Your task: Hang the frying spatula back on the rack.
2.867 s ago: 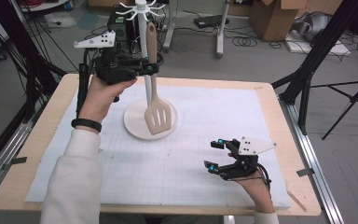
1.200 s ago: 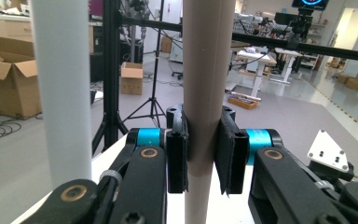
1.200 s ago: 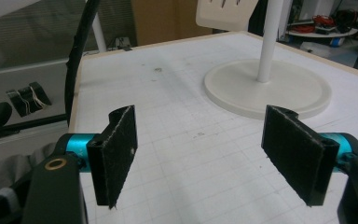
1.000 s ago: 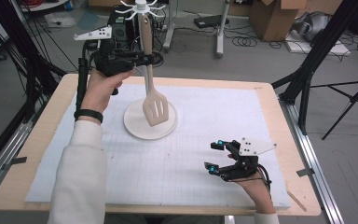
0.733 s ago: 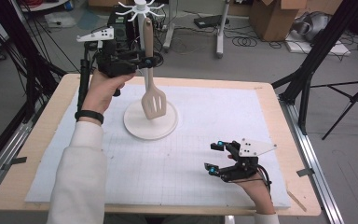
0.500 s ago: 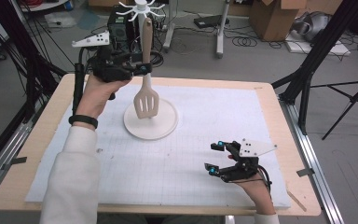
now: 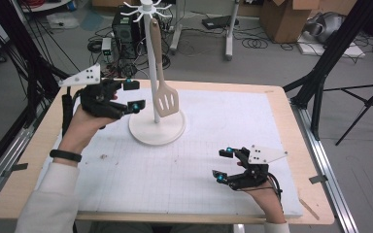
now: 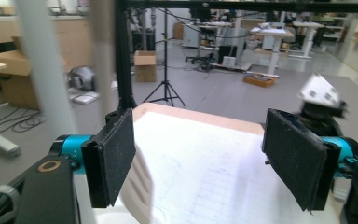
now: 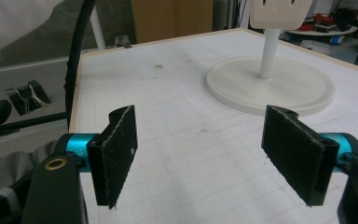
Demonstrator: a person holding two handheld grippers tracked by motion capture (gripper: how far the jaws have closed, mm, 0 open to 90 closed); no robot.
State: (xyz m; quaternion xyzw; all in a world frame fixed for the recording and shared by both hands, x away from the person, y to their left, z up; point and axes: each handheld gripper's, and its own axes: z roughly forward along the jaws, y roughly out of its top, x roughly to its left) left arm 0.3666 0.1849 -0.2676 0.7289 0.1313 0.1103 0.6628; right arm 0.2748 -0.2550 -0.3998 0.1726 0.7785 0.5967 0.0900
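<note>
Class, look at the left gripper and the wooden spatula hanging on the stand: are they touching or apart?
Apart. The high view shows the left gripper, jaws just opened and empty, left of the spatula, with a gap.

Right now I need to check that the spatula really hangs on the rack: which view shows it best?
The high view: the spatula hangs whole from the white rack, handle up, slotted blade above the base. The right gripper view catches just its blade's lower edge; the left gripper view gives a pale blur.

- The tall white stand with a round base (image 7: 156, 130) and the hanging cream spatula (image 7: 165, 99) block the table's (image 7: 281, 141) back middle.
- The white mat (image 7: 175, 174) in front lies open.
</note>
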